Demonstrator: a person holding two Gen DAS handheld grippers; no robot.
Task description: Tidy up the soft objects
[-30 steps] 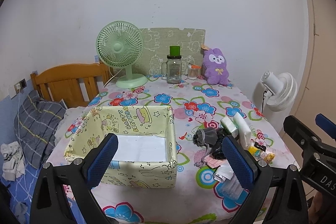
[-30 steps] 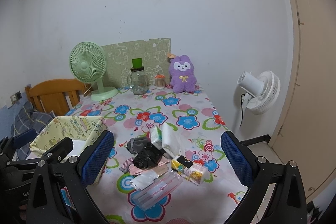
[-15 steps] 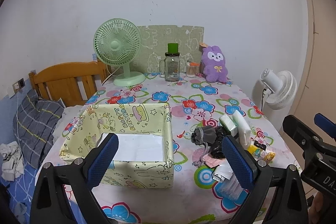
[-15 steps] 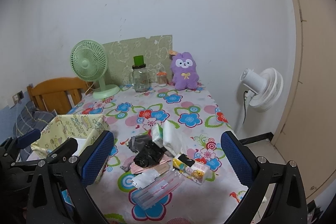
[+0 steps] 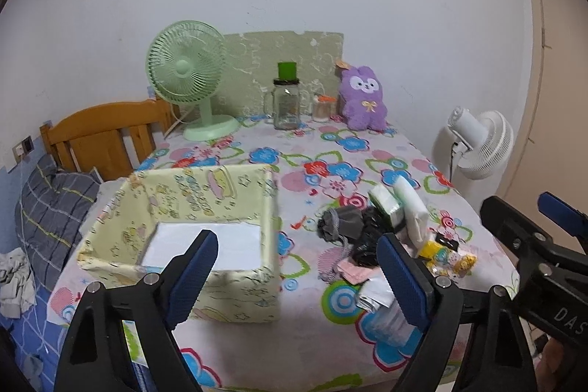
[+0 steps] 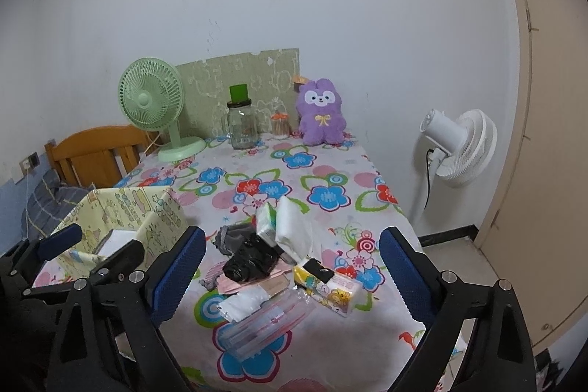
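A yellow printed fabric box (image 5: 191, 193) stands open on the flowered table, with a white sheet on its bottom; it also shows in the right wrist view (image 6: 147, 212). Right of it lies a pile of soft things: grey cloth (image 5: 340, 221), a black bag (image 6: 250, 261), tissue packs (image 6: 290, 226), a yellow printed pack (image 6: 329, 287) and a clear pouch (image 6: 264, 322). My left gripper (image 5: 297, 278) is open and empty, above the near table edge. My right gripper (image 6: 290, 278) is open and empty, above the pile's near side.
At the table's back stand a green fan (image 5: 187, 76), a glass jar with a green lid (image 5: 286, 101), a small jar (image 5: 320, 107) and a purple plush rabbit (image 5: 362, 101). A white floor fan (image 5: 477, 146) stands right of the table. A wooden chair (image 5: 103, 131) is left.
Both grippers have risen and tilted slightly, so the table sits lower and farther in both views. Both stay open and empty. Nothing on the table has moved.
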